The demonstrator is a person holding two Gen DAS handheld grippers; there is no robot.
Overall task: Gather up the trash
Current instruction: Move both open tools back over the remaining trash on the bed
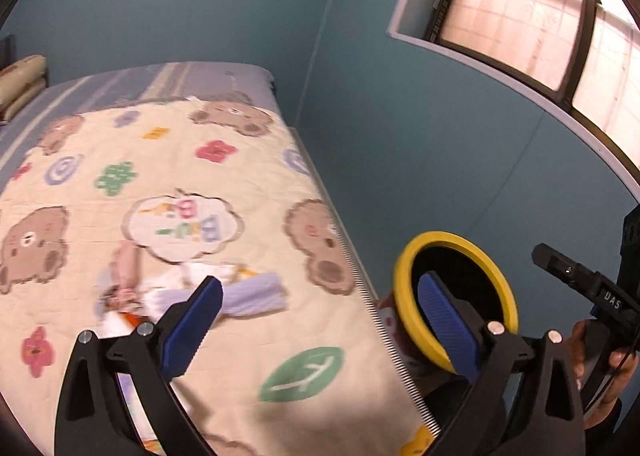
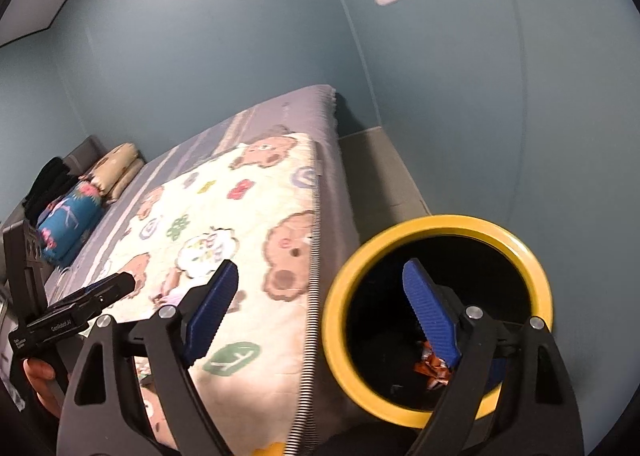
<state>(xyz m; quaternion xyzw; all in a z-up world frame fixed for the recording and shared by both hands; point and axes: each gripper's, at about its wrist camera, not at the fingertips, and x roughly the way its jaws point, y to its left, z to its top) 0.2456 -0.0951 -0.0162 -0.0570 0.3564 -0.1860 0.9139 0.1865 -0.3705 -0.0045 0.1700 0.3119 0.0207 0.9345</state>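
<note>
A pile of trash (image 1: 180, 292), wrappers and crumpled paper, lies blurred on the cream bear-print quilt (image 1: 240, 183); in the right wrist view the trash (image 2: 172, 288) shows small. My left gripper (image 1: 320, 284) is open above the quilt, the pile just beyond its left finger, nothing between its pads. A black bin with a yellow rim (image 1: 440, 238) stands beside the bed. My right gripper (image 2: 320, 268) is open, its right finger over the bin's mouth (image 2: 440, 224). An orange wrapper (image 2: 430, 372) lies at the bin's bottom.
The bed's edge (image 2: 310, 296) runs next to the bin. Blue walls close in behind, with a window (image 1: 540, 15) up right. Pillows (image 2: 116, 167) and a blue patterned bundle (image 2: 68, 223) sit at the bed's head. A strip of floor (image 2: 380, 175) lies between bed and wall.
</note>
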